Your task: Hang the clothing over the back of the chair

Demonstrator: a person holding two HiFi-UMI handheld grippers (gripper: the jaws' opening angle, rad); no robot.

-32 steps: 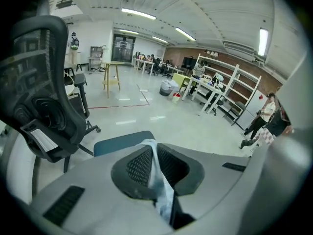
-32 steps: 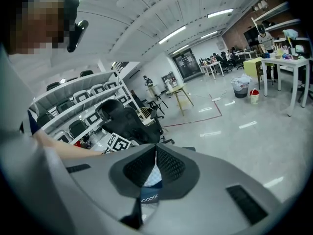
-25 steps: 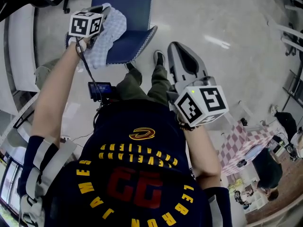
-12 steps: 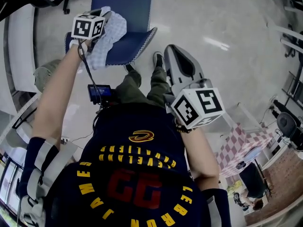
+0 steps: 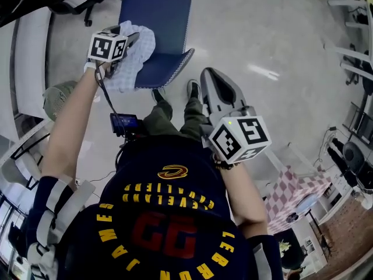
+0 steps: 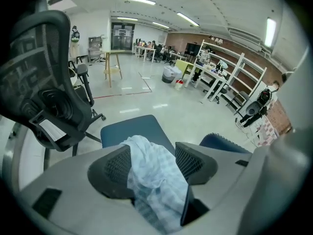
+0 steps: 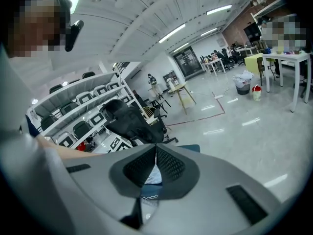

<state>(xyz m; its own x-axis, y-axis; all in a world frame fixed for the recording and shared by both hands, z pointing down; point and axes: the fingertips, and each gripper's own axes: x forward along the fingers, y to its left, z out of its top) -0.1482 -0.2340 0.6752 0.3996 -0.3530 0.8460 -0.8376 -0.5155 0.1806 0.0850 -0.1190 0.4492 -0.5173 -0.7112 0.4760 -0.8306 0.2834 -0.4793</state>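
Note:
A pale blue checked cloth (image 5: pixel 133 56) hangs over the left end of the blue chair's back (image 5: pixel 169 69), with the seat (image 5: pixel 157 16) beyond it. My left gripper (image 5: pixel 135 39) is above that end of the back, and its jaws are opening. In the left gripper view the cloth (image 6: pixel 155 177) lies loosely between the wide-apart pads (image 6: pixel 115 168), which do not press on it. My right gripper (image 5: pixel 211 77) hangs to the right of the chair, above the person's legs. Its jaws are shut with nothing between them (image 7: pixel 155 153).
A black mesh office chair (image 6: pixel 44 82) stands left of the blue chair. A white desk (image 5: pixel 26 57) runs along the left. A pink checked cloth (image 5: pixel 291 185) lies lower right. Shelving racks (image 6: pixel 230 67) and tables stand far back. The person's shoes (image 5: pixel 194 88) are just behind the chair.
The left gripper has shifted a little toward the chair with the cloth, and the cloth now spreads wider over the chair's back. The right gripper has stayed about where it was.

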